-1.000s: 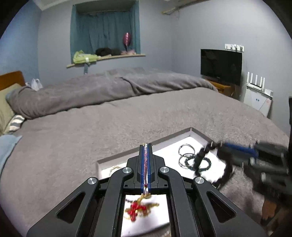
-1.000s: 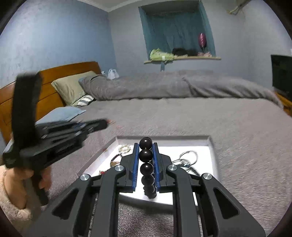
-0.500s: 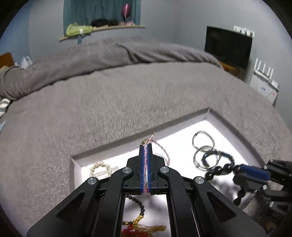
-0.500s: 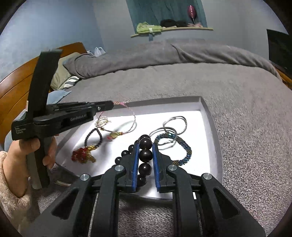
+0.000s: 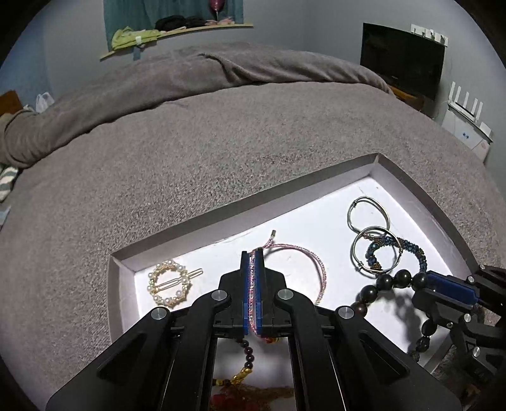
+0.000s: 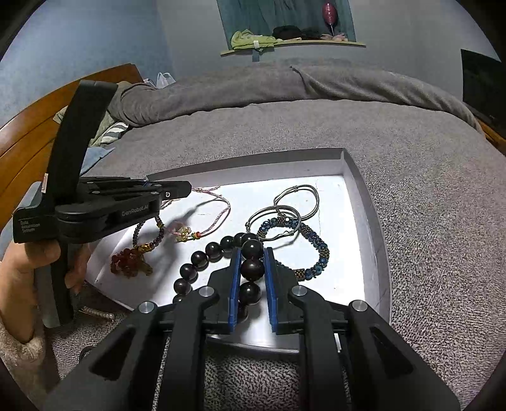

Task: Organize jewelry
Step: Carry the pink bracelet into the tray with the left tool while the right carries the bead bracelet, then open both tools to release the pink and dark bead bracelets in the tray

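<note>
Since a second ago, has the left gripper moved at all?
Yes. The left gripper, shut on the pink bracelet, has come down and forward: it was beside the white tray and now reaches over its near-left corner.

Beyond the gripper tips lies a wide bed under a grey fleece blanket point(image 5: 189, 151). Blue-grey painted walls point(image 6: 95, 31) behind. Teal-curtained window recess point(image 6: 284, 15) straight ahead. Black flat television screen point(image 5: 401, 60) far right. Brown wooden headboard point(image 6: 28, 136) left.
</note>
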`<state>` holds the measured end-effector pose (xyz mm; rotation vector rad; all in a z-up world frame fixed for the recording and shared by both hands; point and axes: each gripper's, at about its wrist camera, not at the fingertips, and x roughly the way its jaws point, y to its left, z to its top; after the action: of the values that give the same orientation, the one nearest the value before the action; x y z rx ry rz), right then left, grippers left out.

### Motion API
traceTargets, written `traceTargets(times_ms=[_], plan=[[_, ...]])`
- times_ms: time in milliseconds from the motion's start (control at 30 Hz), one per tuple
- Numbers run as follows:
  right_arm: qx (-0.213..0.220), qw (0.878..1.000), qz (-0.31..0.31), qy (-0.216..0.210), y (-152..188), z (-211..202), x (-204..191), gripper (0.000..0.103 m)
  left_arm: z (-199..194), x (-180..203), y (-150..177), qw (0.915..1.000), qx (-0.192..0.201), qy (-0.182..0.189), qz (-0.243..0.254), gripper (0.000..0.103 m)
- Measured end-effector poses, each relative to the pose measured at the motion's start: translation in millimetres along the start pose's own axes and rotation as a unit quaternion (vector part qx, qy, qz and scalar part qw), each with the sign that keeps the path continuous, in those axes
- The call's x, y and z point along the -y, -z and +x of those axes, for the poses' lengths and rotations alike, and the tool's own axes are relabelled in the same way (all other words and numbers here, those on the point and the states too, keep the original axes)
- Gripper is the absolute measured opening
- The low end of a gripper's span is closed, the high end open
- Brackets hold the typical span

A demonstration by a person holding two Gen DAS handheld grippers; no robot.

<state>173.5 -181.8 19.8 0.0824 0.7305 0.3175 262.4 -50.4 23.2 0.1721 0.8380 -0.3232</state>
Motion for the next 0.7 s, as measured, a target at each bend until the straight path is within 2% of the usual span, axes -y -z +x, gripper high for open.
traceTargets(times_ms=[67, 100, 133, 167, 233, 300, 367, 400, 500, 700], plan=[[0.002, 1.000, -0.003, 0.002, 0, 0, -1, 0.015, -1, -2, 1, 1.0000, 0.004, 0.003, -0.004, 0.005], [0.003, 1.000, -0.003, 0.002, 0, -1, -1, 0.016, -2, -2, 1, 1.0000, 0.006, 0.003, -0.006, 0.013], [0.005, 1.000, -0.003, 0.002, 0, -2, -1, 0.021, -4, -4, 2, 0.9999, 0.010, 0.001, -0.011, 0.029], [0.007, 1.000, -0.002, 0.002, 2, -4, -2, 0.028, -7, -5, 2, 0.9997, 0.019, 0.000, -0.016, 0.033], [0.013, 1.000, 0.003, 0.000, 1, -7, 0, 0.034, -12, -6, 3, 0.9993, 0.033, -0.005, -0.019, 0.035], [0.022, 1.000, 0.006, 0.002, 1, -11, 1, 0.035, -16, -6, 3, 0.9989, 0.040, -0.014, -0.019, 0.037], [0.030, 0.999, 0.012, 0.001, 0, -15, 4, 0.048, -21, -4, 4, 0.9986, 0.046, -0.018, -0.020, 0.038], [0.036, 0.999, 0.016, 0.001, 0, -18, 6, 0.051, -23, -4, 5, 0.9985, 0.047, -0.018, -0.021, 0.039], [0.047, 0.999, 0.019, 0.007, 0, -23, 9, 0.053, -35, -5, 9, 0.9978, 0.058, -0.015, -0.030, 0.047], [0.063, 0.998, 0.024, 0.013, 2, -29, 13, 0.074, -69, -4, 26, 0.9948, 0.089, -0.028, -0.041, 0.065]])
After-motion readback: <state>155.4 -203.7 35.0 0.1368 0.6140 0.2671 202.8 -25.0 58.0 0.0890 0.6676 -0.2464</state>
